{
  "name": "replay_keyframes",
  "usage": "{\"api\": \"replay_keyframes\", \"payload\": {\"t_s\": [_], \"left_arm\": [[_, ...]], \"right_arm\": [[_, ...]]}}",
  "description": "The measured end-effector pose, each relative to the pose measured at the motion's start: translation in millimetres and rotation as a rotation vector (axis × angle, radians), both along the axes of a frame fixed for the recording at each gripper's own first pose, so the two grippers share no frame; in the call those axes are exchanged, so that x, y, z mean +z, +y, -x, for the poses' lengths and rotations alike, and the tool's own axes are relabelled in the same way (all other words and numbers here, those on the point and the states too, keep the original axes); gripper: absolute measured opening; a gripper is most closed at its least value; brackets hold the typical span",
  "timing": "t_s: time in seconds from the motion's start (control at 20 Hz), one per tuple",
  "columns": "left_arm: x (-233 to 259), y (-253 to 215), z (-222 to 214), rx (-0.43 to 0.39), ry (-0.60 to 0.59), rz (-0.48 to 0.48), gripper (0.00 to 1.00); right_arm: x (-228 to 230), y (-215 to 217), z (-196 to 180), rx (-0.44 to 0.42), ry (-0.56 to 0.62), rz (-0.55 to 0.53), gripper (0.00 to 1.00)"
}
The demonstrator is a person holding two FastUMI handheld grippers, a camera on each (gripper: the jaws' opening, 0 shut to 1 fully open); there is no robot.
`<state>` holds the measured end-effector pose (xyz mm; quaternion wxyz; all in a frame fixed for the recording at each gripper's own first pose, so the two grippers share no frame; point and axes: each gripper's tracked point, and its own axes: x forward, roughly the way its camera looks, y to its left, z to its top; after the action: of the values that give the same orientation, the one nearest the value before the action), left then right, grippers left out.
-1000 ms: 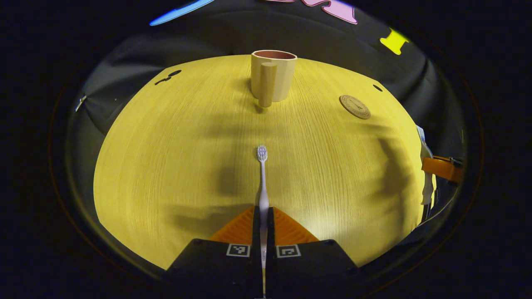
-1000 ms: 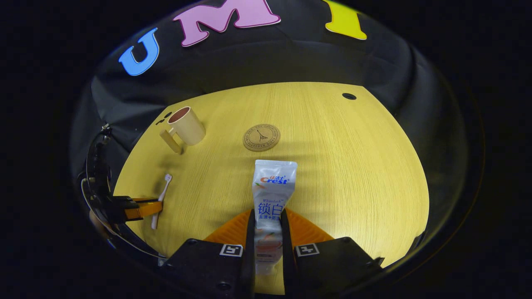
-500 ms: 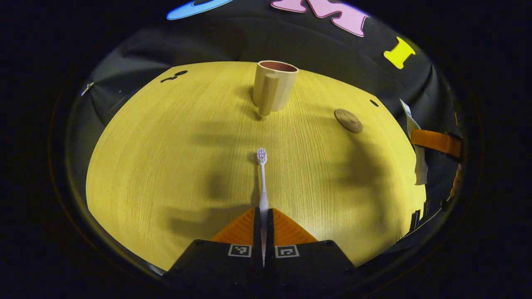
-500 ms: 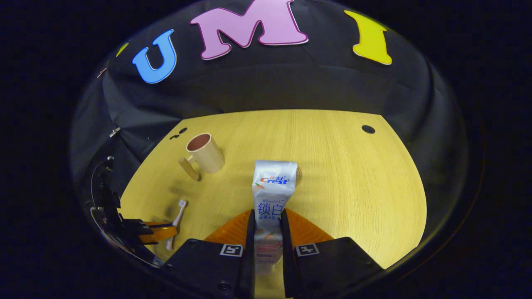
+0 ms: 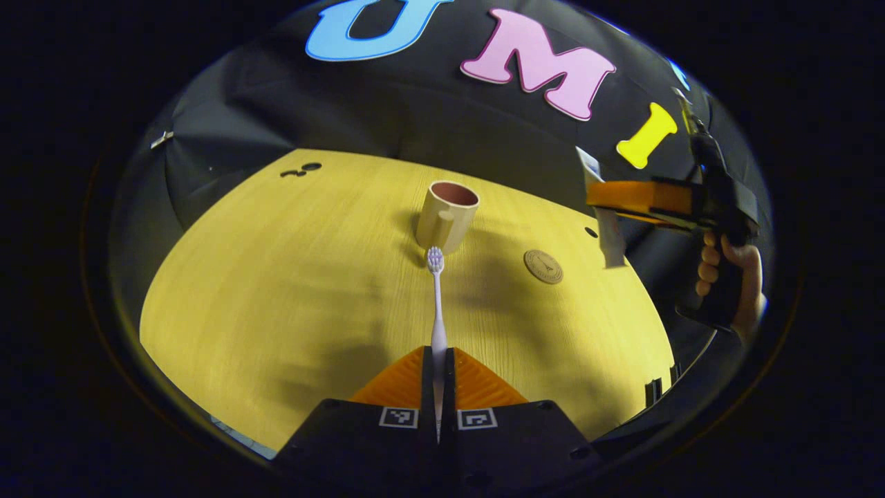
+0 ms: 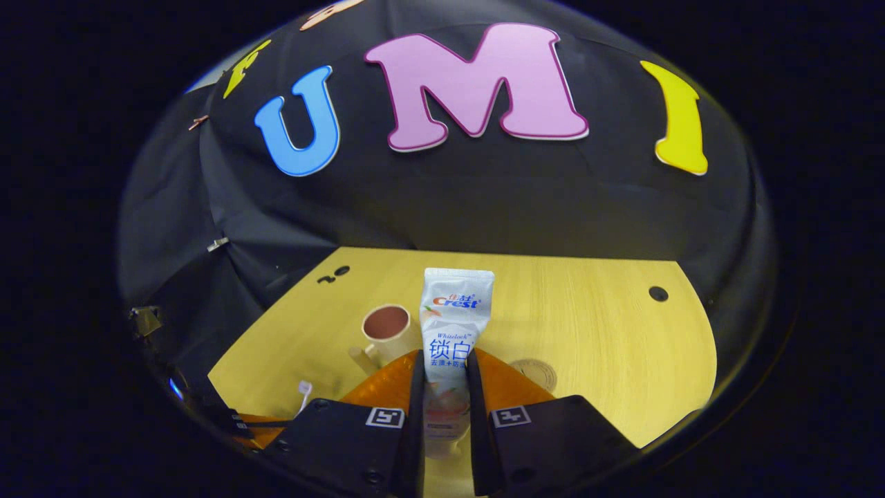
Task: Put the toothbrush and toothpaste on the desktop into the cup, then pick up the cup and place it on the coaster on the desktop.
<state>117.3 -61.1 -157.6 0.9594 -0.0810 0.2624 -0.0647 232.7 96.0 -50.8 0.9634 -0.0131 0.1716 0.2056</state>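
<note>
My left gripper (image 5: 438,360) is shut on a white toothbrush (image 5: 436,297) whose bristled head points toward the beige cup (image 5: 447,216), which stands upright mid-table. A round brown coaster (image 5: 543,266) lies to the cup's right. My right gripper (image 6: 443,363) is shut on a white toothpaste tube (image 6: 453,325), lifted well above the table. In the left gripper view that right gripper (image 5: 608,200) hangs high at the right with the toothpaste tube (image 5: 603,221) in it, held by a hand (image 5: 726,277). In the right gripper view the cup (image 6: 386,332) and coaster (image 6: 536,372) sit below the tube.
The yellow wooden tabletop (image 5: 276,277) has small dark holes at its far left (image 5: 304,168) and far right (image 6: 657,293). Black cloth walls rise behind the table. In the right gripper view the toothbrush head (image 6: 304,389) shows at lower left.
Both grippers have risen off the table with their loads. The right gripper with the toothpaste climbed much higher and tilted up; the cup and coaster now sit lower in its view.
</note>
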Motion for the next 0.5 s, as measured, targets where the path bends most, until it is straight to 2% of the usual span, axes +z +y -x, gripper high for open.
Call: {"api": "replay_keyframes", "payload": {"t_s": [0.25,0.5], "left_arm": [[39.9,6.9,9.0,-0.021,-0.126,-0.032,0.06],[70.9,9.4,16.2,-0.046,-0.23,-0.026,0.06]], "right_arm": [[27.6,55.1,-34.8,0.021,-0.109,-0.058,0.3],[25.6,108.2,-75.1,0.044,-0.184,-0.07,0.3]]}}
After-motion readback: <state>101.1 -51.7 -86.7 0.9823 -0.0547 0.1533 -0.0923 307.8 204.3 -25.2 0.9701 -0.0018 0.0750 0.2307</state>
